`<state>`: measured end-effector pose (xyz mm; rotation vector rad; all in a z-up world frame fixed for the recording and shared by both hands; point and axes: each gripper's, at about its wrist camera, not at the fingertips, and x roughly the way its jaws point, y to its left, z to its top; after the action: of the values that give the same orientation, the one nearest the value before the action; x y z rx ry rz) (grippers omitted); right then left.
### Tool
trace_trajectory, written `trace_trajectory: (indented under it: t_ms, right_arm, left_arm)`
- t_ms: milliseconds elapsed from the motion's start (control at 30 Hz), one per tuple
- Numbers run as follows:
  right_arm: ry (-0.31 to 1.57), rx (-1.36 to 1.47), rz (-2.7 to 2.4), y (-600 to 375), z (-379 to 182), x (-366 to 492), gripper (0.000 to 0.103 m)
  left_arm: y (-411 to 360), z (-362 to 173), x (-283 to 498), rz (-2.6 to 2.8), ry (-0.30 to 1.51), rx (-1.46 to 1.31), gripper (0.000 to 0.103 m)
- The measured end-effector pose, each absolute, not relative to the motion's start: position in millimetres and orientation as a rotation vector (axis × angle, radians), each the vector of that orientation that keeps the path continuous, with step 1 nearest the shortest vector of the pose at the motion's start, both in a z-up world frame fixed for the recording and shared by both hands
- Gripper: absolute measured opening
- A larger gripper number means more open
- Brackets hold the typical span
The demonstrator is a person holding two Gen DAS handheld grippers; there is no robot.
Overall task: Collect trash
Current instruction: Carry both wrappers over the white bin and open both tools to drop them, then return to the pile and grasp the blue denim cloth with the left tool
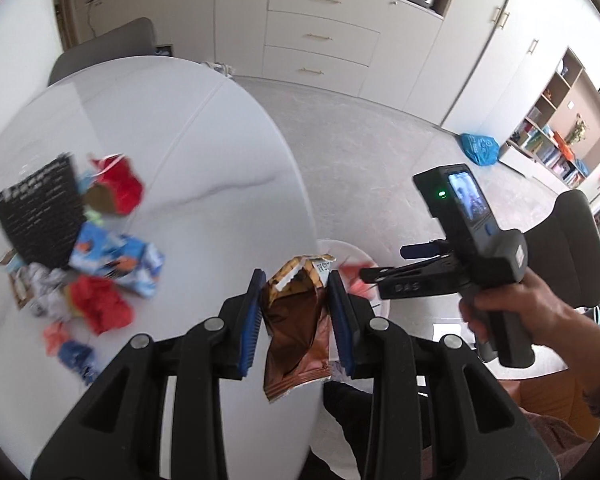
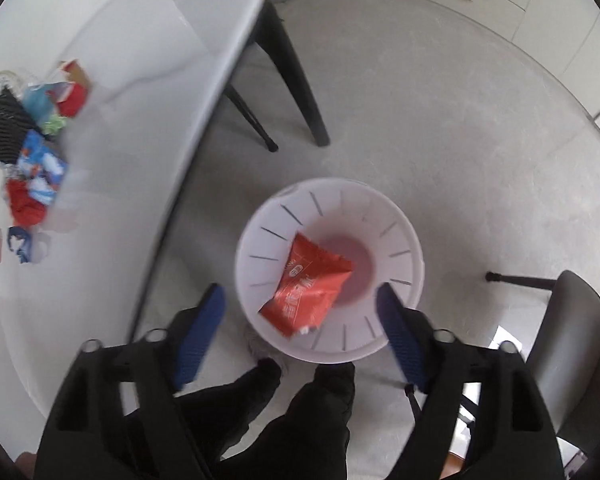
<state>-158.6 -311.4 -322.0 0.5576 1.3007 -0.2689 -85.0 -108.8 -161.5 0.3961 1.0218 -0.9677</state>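
Nearest us, our left gripper point(image 1: 296, 320) clamps a brown foil wrapper point(image 1: 296, 332) between its blue pads, over the edge of the white table point(image 1: 220, 152). Our right gripper point(image 2: 300, 336) hangs with jaws spread wide and nothing between them above the white bin point(image 2: 400, 216) on the floor; a red packet point(image 2: 308, 284) lies inside it. Farther off, remaining wrappers point(image 1: 80, 240) are heaped on the table.

the trash pile point(image 1: 80, 248) on the table point(image 1: 204, 152) is motion-blurred; the white bin point(image 1: 356, 256) sits mostly hidden behind the brown wrapper point(image 1: 296, 320).
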Motion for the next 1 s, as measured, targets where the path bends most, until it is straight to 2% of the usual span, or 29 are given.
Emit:
trace_trajectory:
  t_ms: [100,300,367,433,533,600,1000]
  right_arm:
    - [1.271,0.581,-0.295,-340,-314,-175,0.095]
    - [1.213,0.54,-0.376,-398,-276,-198,0.098]
    - [1.198,0.54,-0.376,-412,-266,-202,0.098]
    - [1.18,0.549,-0.363,-423,-256,-204,0.099]
    - [1.161,0.532,-0.354,-428,-246,-204,0.1]
    - [1.151,0.517,-0.347,-426,-242,-202,0.1]
    - [1.076,0.453,-0.284,-393,-205,-188,0.1]
  left_arm:
    - [-142,-167,-89,-0.979,1.055,0.406,0.031]
    - [-190,-190,-101,-0.998,1.133,0.395,0.034]
    - [-201,-197,-105,-0.997,1.153,0.398,0.044]
    - [-207,-200,-108,-0.983,1.155,0.399,0.072]
    - [-210,-197,-110,-0.964,1.151,0.386,0.091]
    - [-206,-195,-107,-0.945,1.155,0.369,0.095]
    - [-164,-156,-91,-0.808,1.102,0.27,0.095]
